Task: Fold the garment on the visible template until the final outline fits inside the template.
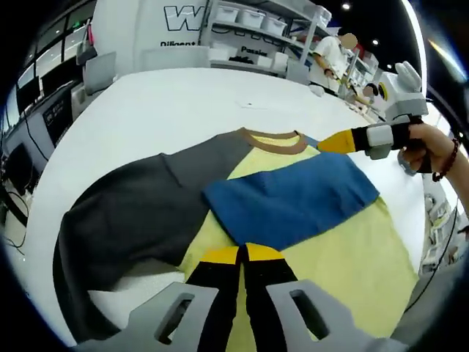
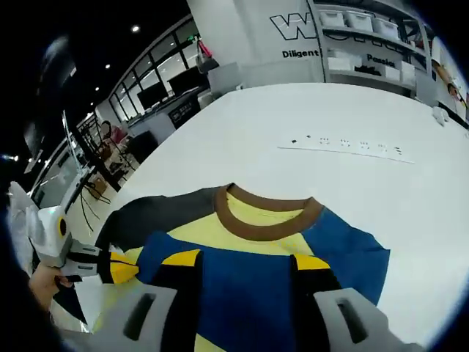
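A T-shirt with a yellow body, a brown collar and a dark grey sleeve lies flat on the white table. Its blue sleeve is folded across the yellow chest. My left gripper is shut, its yellow tips pinched together at the blue sleeve's end. A hand holds my right gripper at the blue shoulder beside the collar. In the right gripper view, my right gripper stands open, jaws wide apart over the blue fabric below the collar. The left gripper enters there from the left.
A white strip with dark marks lies on the table beyond the collar. Shelves with white bins and people are at the back. Chairs and monitors stand off the table's side. Bare table surrounds the shirt.
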Motion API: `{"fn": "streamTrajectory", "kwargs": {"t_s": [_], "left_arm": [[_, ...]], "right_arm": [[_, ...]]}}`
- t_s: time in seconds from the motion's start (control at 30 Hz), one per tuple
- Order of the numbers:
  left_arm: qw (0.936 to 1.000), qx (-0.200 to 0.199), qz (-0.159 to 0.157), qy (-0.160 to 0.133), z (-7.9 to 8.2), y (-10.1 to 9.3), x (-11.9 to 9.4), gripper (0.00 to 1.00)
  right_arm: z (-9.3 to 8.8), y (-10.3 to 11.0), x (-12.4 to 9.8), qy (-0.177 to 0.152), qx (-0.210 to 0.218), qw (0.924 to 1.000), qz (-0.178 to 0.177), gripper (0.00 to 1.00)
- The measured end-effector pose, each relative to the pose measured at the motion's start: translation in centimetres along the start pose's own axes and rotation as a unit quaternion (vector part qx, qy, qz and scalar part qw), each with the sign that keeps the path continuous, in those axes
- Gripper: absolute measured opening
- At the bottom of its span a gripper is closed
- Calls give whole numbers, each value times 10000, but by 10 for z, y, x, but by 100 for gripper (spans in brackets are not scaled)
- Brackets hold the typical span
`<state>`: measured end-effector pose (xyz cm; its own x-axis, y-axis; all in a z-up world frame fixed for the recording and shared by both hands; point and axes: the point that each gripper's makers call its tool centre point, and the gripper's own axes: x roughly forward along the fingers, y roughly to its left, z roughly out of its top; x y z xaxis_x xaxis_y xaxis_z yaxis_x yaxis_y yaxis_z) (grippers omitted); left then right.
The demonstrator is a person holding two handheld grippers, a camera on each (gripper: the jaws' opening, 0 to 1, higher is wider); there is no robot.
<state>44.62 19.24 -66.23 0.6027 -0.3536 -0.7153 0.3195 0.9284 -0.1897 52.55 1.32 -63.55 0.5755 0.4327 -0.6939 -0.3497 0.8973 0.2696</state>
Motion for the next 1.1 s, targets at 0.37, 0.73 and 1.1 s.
{"fn": "streamTrajectory", "kwargs": {"t_s": [0.37, 0.73, 1.1], "left_arm": [[9996, 124, 203, 153, -10, 2, 0, 1], [9969, 336, 505, -507, 17, 11, -38, 32], [9959, 178, 564, -681, 14, 10, -68, 92]], "right_arm": [[-14, -57, -26, -53, 240, 9972, -705, 43], [-28, -82, -49, -44, 318, 9950, -948, 43], [-67, -84, -67, 183, 482, 9941, -951, 41]]}}
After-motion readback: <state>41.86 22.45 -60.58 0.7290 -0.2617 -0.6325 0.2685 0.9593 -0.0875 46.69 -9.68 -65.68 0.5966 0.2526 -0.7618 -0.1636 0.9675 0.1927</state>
